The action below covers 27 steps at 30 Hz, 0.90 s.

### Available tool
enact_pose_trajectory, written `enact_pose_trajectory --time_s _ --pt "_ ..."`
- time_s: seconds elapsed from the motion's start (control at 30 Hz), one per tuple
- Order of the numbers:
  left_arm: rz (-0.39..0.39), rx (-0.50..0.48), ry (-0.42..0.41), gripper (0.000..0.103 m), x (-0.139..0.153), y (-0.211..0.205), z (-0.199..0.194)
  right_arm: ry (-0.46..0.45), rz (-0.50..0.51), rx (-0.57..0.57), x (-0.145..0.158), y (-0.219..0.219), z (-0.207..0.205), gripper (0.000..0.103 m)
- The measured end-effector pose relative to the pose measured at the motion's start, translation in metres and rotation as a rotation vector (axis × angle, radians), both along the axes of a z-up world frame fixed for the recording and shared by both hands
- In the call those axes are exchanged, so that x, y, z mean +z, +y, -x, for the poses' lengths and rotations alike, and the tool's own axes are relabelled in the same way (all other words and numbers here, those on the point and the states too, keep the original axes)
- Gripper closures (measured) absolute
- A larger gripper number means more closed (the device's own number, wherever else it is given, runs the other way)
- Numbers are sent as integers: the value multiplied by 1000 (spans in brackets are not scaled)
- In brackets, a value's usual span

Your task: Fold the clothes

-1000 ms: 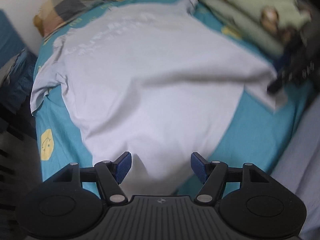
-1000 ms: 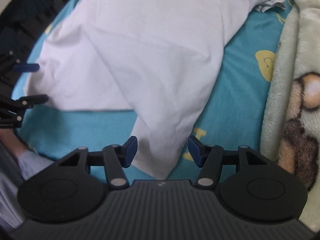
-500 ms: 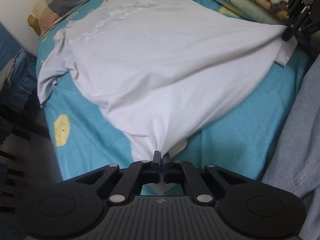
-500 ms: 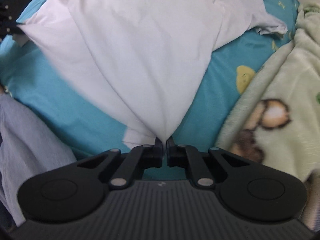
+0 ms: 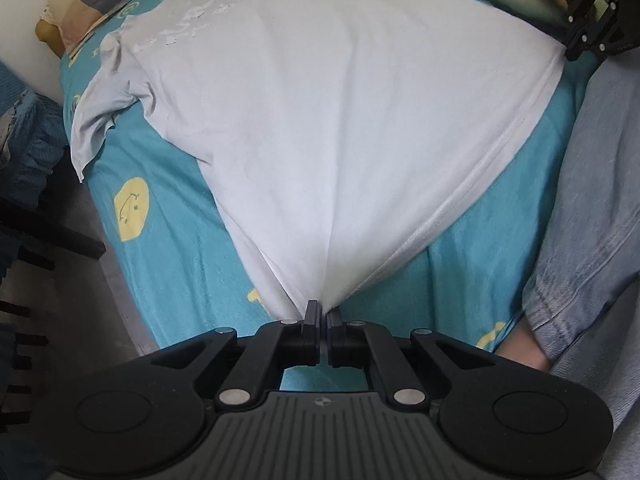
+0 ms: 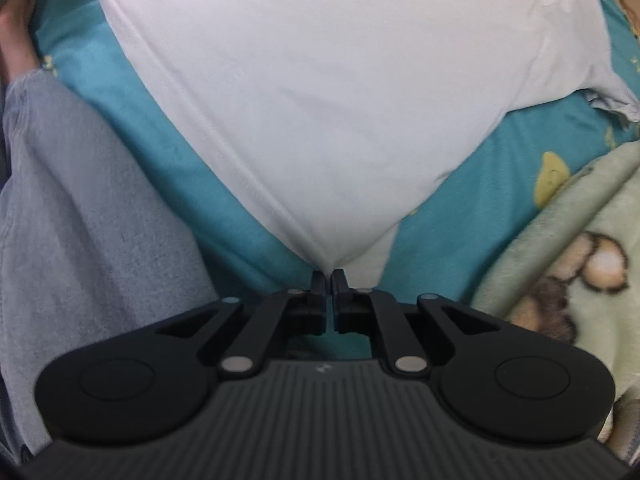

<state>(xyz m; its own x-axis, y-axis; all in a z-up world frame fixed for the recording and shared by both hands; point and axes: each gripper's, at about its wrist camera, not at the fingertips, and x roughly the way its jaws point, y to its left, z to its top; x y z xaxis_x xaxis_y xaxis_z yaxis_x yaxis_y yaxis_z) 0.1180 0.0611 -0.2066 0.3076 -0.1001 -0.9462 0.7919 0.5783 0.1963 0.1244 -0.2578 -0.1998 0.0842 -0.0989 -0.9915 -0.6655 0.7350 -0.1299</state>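
A white T-shirt (image 5: 340,120) lies spread on a teal bedsheet (image 5: 168,248), print side up, collar end far from me. My left gripper (image 5: 323,307) is shut on one bottom corner of its hem, and the cloth fans out taut from the pinch. My right gripper (image 6: 329,276) is shut on the other bottom corner of the white T-shirt (image 6: 320,100). In the left wrist view the right gripper (image 5: 576,52) shows at the upper right, at the end of the stretched hem. One short sleeve (image 5: 100,120) trails off to the left.
A person's grey-blue trouser leg (image 5: 592,220) and hand (image 5: 524,344) sit along the hem side of the bed. A pale green bear-print blanket (image 6: 568,280) lies beside the shirt. A checked pillow (image 5: 92,0) is at the head end. Dark furniture (image 5: 36,240) stands off the bed's edge.
Both grippers went from open over the hem to shut on its two corners. They then drew apart, so the hem is stretched taut and the shirt lies flatter.
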Motion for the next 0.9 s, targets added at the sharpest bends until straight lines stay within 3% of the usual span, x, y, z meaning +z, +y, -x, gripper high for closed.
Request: enact_pose_trajectory --time_s 0.23,0.27,0.3,0.37,0.47,0.57,0.77,0.9 --pt "125 59 -39 61 36 15 4 -91 -208 -201 47 -35 -12 92" --pt "149 77 -51 50 43 18 5 -110 -252 -247 55 -41 -15 79" --pt "174 103 -71 46 51 20 6 -129 -297 -293 63 -48 -17 61" --pt "231 163 -110 38 66 20 6 -186 -375 -374 73 -62 -22 47" --pt "313 255 -170 26 85 8 -2 -295 -464 -472 78 -74 -33 47" --pt "387 312 -235 23 96 -14 -15 -405 -494 -546 74 -76 -41 47" --pt "537 423 -287 20 102 -65 -52 -600 -588 -675 67 -83 -52 47" --pt "620 473 -323 18 99 -94 -78 -730 -681 -704 70 -87 -60 46"
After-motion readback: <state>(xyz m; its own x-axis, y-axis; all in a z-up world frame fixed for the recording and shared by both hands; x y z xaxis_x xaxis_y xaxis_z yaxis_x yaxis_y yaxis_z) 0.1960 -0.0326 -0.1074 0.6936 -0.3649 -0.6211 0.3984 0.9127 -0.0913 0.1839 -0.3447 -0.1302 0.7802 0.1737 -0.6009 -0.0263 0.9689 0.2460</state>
